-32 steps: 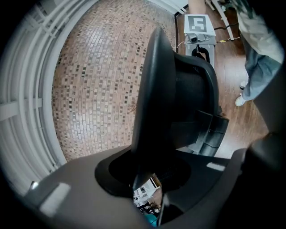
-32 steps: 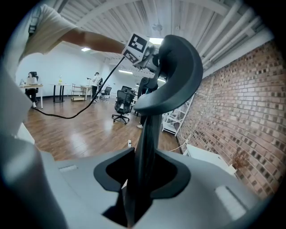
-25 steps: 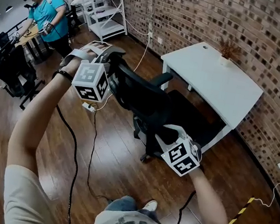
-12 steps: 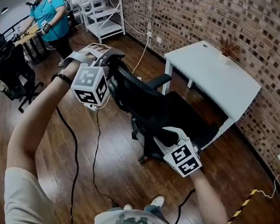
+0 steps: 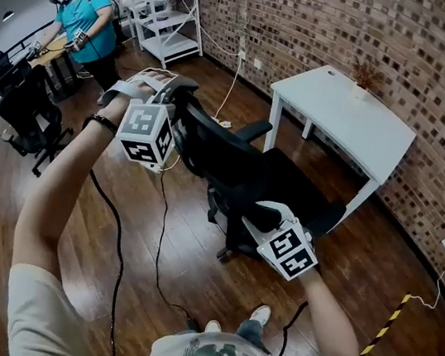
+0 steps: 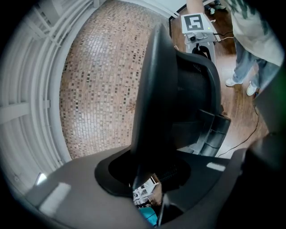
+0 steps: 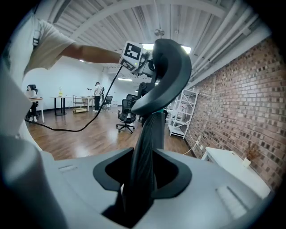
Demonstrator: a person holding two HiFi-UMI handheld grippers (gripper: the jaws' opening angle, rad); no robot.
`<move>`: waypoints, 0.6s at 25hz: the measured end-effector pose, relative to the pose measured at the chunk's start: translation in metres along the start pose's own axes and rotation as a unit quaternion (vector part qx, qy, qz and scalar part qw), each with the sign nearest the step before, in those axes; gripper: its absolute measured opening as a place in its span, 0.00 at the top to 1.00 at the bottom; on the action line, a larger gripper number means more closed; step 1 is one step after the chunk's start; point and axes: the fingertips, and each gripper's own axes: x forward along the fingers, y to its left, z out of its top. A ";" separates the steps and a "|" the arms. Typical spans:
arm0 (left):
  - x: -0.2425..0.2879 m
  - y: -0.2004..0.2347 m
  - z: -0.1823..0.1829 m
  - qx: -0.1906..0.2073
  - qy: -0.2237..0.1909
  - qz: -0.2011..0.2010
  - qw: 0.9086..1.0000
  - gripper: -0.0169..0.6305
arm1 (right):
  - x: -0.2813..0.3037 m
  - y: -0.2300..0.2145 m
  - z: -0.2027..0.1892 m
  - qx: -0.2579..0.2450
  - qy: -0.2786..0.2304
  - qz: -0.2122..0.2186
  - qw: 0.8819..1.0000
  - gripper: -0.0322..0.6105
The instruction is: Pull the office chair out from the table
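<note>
The black office chair (image 5: 241, 167) stands on the wood floor, its seat just in front of the white table (image 5: 340, 120). My left gripper (image 5: 178, 97) is shut on the top left edge of the backrest. The right gripper (image 5: 264, 219) holds the backrest's lower right edge. Its jaws have just been opening slightly, with that edge still between them. In the left gripper view the dark backrest (image 6: 161, 89) fills the gap of the left gripper (image 6: 149, 172). In the right gripper view the curved back edge (image 7: 165, 67) runs up out of the right gripper (image 7: 143, 179).
A brick wall runs behind the table, which carries a small plant (image 5: 362, 76). White shelving (image 5: 162, 4) stands at the far end. A person in a teal shirt (image 5: 80, 20) works beside other black chairs (image 5: 24, 108). Cables (image 5: 156, 229) trail across the floor.
The chair and both grippers have moved back from the table, so more floor shows between the seat and the table. My feet have stepped back too.
</note>
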 end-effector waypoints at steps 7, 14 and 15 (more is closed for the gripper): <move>-0.019 -0.007 -0.005 0.002 0.000 0.003 1.000 0.80 | 0.000 0.019 0.004 -0.005 -0.001 -0.002 1.000 0.74; -0.022 -0.010 -0.006 0.008 -0.001 0.001 1.000 0.80 | 0.001 0.023 0.005 -0.013 0.004 -0.015 1.000 0.74; -0.021 -0.009 -0.005 0.010 -0.004 0.003 1.000 0.80 | 0.001 0.023 0.005 -0.017 0.007 -0.022 1.000 0.73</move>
